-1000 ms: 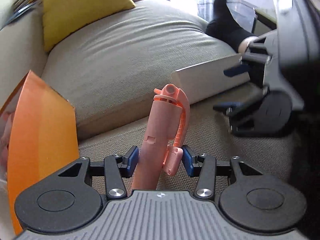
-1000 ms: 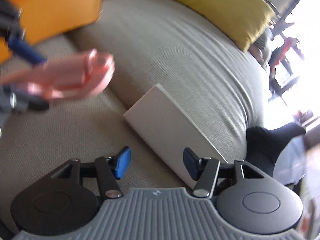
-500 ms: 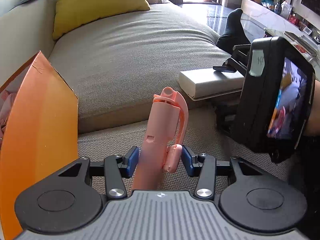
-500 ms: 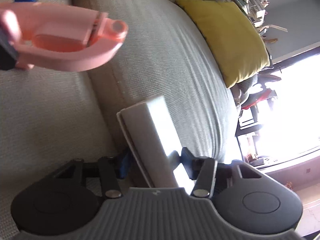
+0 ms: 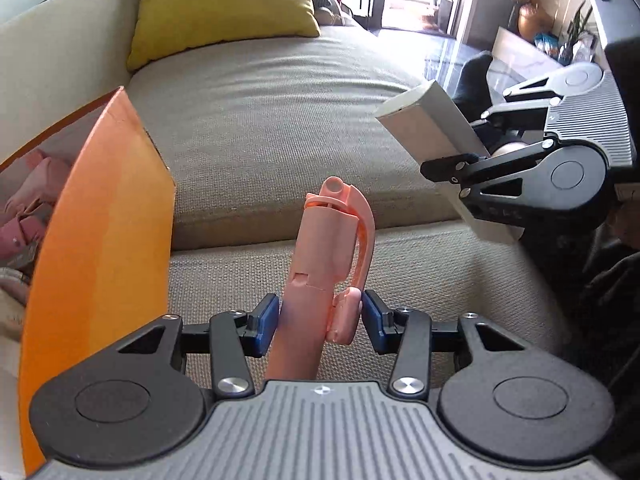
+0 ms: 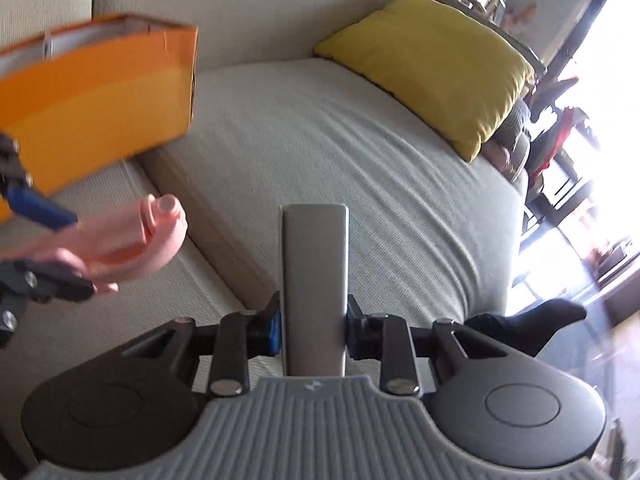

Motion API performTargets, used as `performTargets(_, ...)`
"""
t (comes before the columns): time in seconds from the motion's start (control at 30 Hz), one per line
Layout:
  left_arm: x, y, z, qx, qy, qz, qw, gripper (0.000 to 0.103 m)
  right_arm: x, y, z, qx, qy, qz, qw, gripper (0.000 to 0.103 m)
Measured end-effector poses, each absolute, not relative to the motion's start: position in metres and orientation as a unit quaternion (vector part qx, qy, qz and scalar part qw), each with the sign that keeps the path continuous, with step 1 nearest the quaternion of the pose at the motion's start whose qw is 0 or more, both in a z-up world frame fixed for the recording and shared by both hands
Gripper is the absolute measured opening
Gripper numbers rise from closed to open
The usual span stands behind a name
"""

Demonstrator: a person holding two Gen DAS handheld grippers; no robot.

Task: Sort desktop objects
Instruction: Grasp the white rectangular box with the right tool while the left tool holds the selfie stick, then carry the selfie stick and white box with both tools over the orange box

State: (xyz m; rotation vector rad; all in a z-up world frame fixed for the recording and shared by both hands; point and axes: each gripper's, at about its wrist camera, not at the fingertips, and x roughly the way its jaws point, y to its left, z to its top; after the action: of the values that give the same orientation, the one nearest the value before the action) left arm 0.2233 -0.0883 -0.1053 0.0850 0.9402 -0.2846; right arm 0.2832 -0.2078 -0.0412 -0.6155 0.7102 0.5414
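Observation:
My left gripper (image 5: 319,322) is shut on a pink handheld device (image 5: 326,256) that stands up between its blue pads, over the sofa seat. The pink device (image 6: 132,246) also shows at the left of the right wrist view. My right gripper (image 6: 313,326) has its jaws closing on a slim grey rectangular box (image 6: 314,276), which sticks straight out between the pads, lifted off the cushion. In the left wrist view the same grey box (image 5: 436,136) hangs in the right gripper (image 5: 468,178) at the right. An open orange box (image 5: 100,232) stands at the left.
A beige sofa (image 5: 280,120) fills both views, with a yellow cushion (image 5: 224,4) at the back. The orange box (image 6: 92,100) holds pink and pale items. A person's foot in a black sock (image 6: 532,324) rests near a glass table at the right.
The right gripper closed around the grey box and lifted it off the sofa cushion. The left gripper, still holding the pink device, shifted and rolled slightly.

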Motion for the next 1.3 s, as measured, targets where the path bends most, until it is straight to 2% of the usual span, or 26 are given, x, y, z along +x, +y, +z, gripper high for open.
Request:
performTargets(0.17,0.198,-0.078,-0.077,0.009,0.428,-0.149,0.891,0.052,0.271,-0.216,-0.011,-0.231,0.357,0.283,0.86,0.031)
performTargets(0.47,0.158,-0.043,-0.003,-0.017,0.363,-0.165,0.917,0.052,0.206,-0.197,0.073,-0.214,0.325,0.355,0.85,0.031)
performTargets(0.7,0.142,0.015,0.043,-0.012,0.334,-0.099,0.937,0.052,0.196,-0.123,0.132,-0.237,0.288,0.444,0.815,0.031)
performTargets(0.9,0.142,0.07,0.052,0.008,0.337,-0.005,0.942,0.052,0.201,-0.037,0.16,-0.228,0.265,0.52,0.78,0.031)
performTargets(1.03,0.139,0.098,0.05,0.004,0.348,0.038,0.937,0.052,0.218,0.024,0.152,-0.216,0.302,0.553,0.746,0.031)
performTargets(1.3,0.147,0.124,0.017,0.019,0.405,0.063,0.912,0.052,0.227,0.118,0.057,-0.273,0.43,0.585,0.631,0.031)
